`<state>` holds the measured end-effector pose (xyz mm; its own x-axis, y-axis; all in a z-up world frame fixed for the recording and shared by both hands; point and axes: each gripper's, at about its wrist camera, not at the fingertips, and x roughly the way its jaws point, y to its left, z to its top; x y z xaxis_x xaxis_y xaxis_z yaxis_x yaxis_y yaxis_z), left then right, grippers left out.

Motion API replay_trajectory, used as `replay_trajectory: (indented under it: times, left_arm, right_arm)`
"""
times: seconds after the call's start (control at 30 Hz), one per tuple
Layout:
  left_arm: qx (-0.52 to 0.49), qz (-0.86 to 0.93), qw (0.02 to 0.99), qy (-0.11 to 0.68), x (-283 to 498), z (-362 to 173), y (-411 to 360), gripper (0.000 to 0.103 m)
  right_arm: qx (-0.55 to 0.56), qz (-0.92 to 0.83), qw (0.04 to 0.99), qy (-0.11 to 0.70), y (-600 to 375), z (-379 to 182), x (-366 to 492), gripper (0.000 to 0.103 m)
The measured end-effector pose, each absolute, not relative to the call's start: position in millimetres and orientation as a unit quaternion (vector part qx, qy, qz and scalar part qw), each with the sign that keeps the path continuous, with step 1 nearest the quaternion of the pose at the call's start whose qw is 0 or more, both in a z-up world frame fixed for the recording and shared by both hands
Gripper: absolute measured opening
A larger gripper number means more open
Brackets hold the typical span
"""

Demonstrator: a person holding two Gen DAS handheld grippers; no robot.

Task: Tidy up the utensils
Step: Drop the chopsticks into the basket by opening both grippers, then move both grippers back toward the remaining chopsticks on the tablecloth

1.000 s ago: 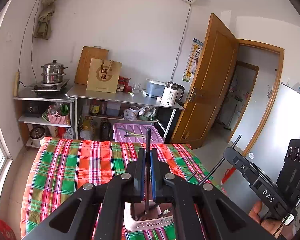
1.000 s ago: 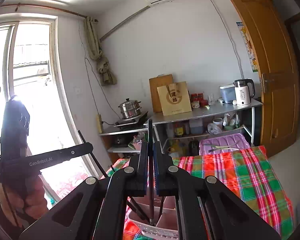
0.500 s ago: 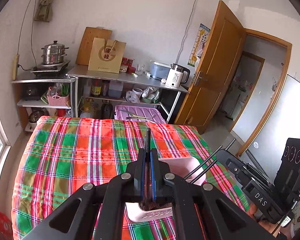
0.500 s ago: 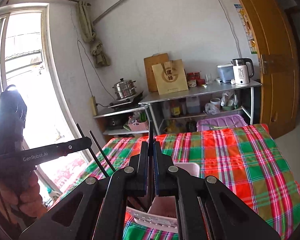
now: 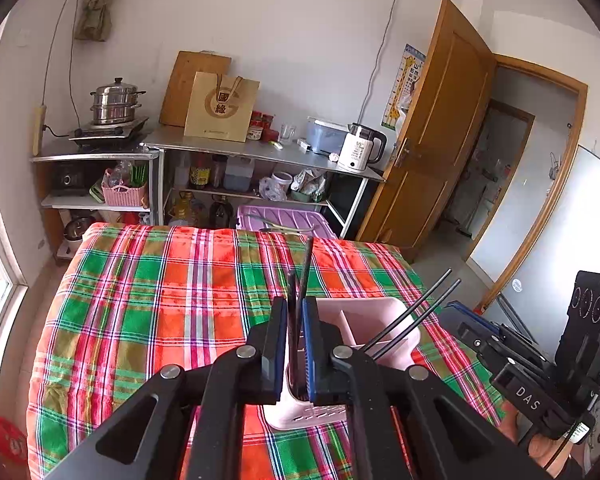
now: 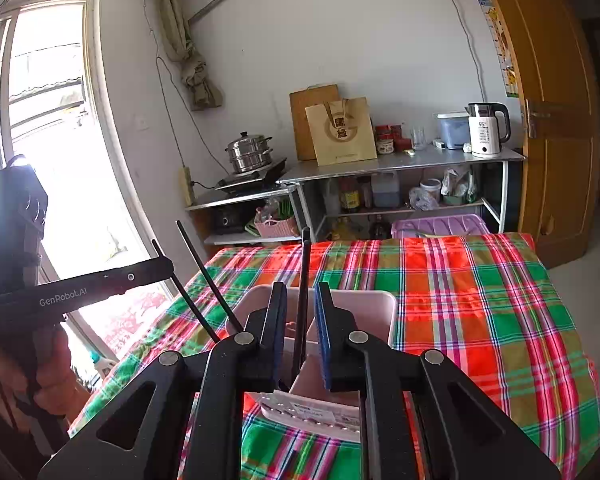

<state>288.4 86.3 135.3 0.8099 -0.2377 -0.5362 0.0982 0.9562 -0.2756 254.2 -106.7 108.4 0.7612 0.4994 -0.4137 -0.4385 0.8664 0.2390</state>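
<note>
A pink utensil holder (image 5: 374,326) (image 6: 364,312) stands on the plaid tablecloth (image 5: 148,300). My left gripper (image 5: 296,344) hangs over its near compartment, jaws slightly apart, with a pair of black chopsticks (image 5: 302,280) standing loose between them. My right gripper (image 6: 302,332) is over the holder too, jaws open, a black chopstick pair (image 6: 303,280) standing free in the gap. The other gripper's chopsticks show in each view (image 5: 416,312) (image 6: 204,276), leaning out of the holder.
The plaid cloth (image 6: 480,300) covers the whole table. Behind it stand a purple bin (image 5: 284,220) and metal shelves with a steamer pot (image 5: 116,100), paper bag (image 5: 222,106) and kettle (image 5: 360,148). A wooden door (image 5: 432,140) is right, a window (image 6: 48,160) left.
Both grippers tilted down and lowered their chopsticks into the holder. Both jaws have opened from shut, so the chopsticks now stand loose between them.
</note>
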Motion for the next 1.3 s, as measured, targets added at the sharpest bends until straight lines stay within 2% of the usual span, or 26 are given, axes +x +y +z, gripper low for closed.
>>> replay_trajectory:
  times: [0.1,0.17,0.23,0.37,0.53,1.0,1.3]
  left_arm:
    - [-0.116,-0.085,0.948,0.282,273,144,87,0.011]
    - [-0.113,-0.085,0.951,0.273,260,149,87,0.011]
    - [-0.108,-0.084,0.954,0.265,245,153,85,0.013]
    - [-0.103,-0.09,0.958,0.251,211,154,78,0.019]
    - [-0.094,-0.103,0.961,0.239,168,145,64,0.021]
    - [-0.092,-0.119,0.953,0.262,81,68,28,0.021]
    - [-0.093,-0.123,0.943,0.296,66,35,15,0.021]
  right_arm:
    - [0.064,0.251,0.94,0.224,-115,118,239,0.017]
    - [0.063,0.25,0.942,0.214,-121,124,227,0.023]
    - [0.061,0.252,0.944,0.205,-127,129,212,0.025]
    - [0.045,0.244,0.95,0.19,-140,133,183,0.025]
    - [0.048,0.245,0.949,0.19,-162,127,152,0.025]
    - [0.055,0.204,0.945,0.251,-206,58,96,0.025]
    - [0.05,0.199,0.941,0.27,-211,34,78,0.025]
